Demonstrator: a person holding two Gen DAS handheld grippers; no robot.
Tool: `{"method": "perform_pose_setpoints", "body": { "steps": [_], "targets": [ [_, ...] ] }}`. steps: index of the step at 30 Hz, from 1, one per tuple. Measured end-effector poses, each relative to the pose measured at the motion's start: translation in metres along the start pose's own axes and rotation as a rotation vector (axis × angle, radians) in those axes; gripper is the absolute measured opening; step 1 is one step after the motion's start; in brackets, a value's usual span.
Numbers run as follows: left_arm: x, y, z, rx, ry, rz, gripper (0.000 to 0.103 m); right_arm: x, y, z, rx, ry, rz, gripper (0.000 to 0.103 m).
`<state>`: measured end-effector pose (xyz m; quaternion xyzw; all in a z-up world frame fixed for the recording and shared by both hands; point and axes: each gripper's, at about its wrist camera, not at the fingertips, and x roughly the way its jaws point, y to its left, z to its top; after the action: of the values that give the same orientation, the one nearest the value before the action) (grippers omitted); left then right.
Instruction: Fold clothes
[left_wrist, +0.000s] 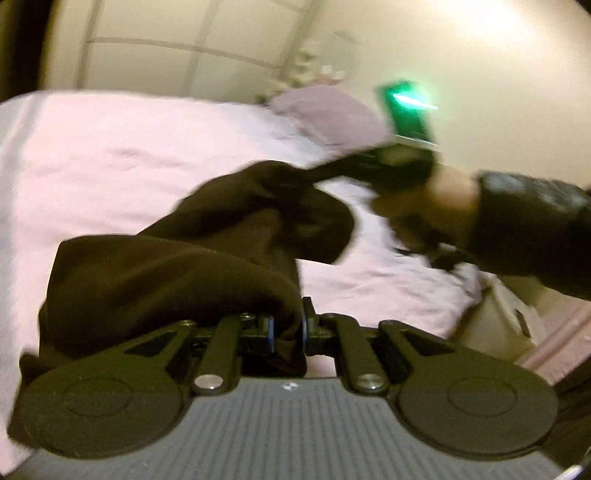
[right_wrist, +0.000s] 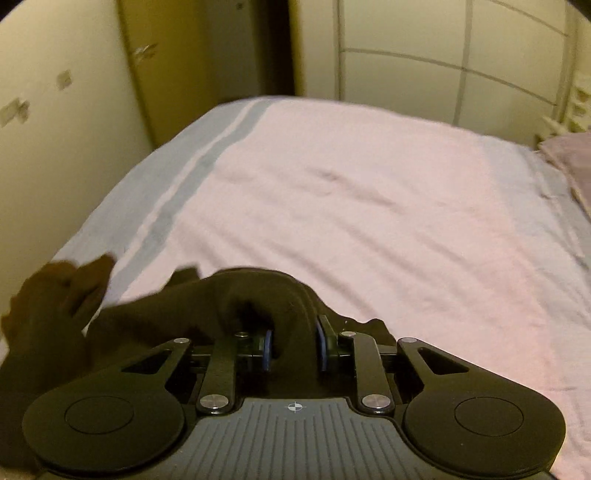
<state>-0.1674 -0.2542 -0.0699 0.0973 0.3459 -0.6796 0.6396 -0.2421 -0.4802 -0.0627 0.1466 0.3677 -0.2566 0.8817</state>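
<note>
A dark brown garment (left_wrist: 166, 266) hangs bunched above a pink bed sheet (left_wrist: 129, 147). My left gripper (left_wrist: 288, 328) is shut on one fold of it, and cloth fills the narrow gap between the blue pads. In the left wrist view, a hand in a dark sleeve (left_wrist: 524, 229) holds the right gripper (left_wrist: 317, 171), which pinches another part of the garment higher up. In the right wrist view, the right gripper (right_wrist: 295, 339) is shut on a thick roll of the same garment (right_wrist: 251, 291). The rest trails off to the left, blurred.
The bed sheet (right_wrist: 369, 184) has a blue-grey striped border (right_wrist: 177, 199) on its left. A mauve pillow (left_wrist: 325, 110) lies at the bed's far right corner. Cream wardrobe doors (right_wrist: 443, 55) and walls stand close behind the bed.
</note>
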Motion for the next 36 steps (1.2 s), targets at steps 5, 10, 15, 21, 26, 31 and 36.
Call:
{"method": "perform_pose_setpoints", "body": {
  "steps": [5, 10, 15, 21, 26, 31, 36],
  "targets": [
    [0.079, -0.094, 0.014, 0.133, 0.035, -0.103, 0.009, -0.042, -0.069, 0.000, -0.047, -0.065, -0.017, 0.022],
    [0.208, -0.168, 0.017, 0.122, 0.175, -0.125, 0.012, -0.056, -0.176, -0.034, -0.105, -0.023, -0.044, 0.032],
    [0.286, -0.230, -0.023, 0.070, 0.443, -0.063, 0.034, -0.073, -0.285, -0.102, -0.015, 0.126, -0.146, 0.055],
    [0.269, -0.211, -0.033, 0.081, 0.499, -0.004, 0.037, -0.121, -0.333, -0.175, 0.218, 0.174, -0.032, 0.072],
    [0.242, -0.160, -0.016, 0.018, 0.527, 0.173, 0.040, -0.107, -0.262, -0.195, 0.259, 0.188, 0.139, 0.088],
    [0.214, -0.098, 0.000, -0.010, 0.505, 0.280, 0.042, -0.053, -0.171, -0.217, 0.036, 0.315, 0.209, 0.090],
    [0.207, -0.061, 0.016, 0.054, 0.490, 0.268, 0.045, -0.032, -0.140, -0.232, -0.073, 0.408, 0.100, 0.012]
  ]
}}
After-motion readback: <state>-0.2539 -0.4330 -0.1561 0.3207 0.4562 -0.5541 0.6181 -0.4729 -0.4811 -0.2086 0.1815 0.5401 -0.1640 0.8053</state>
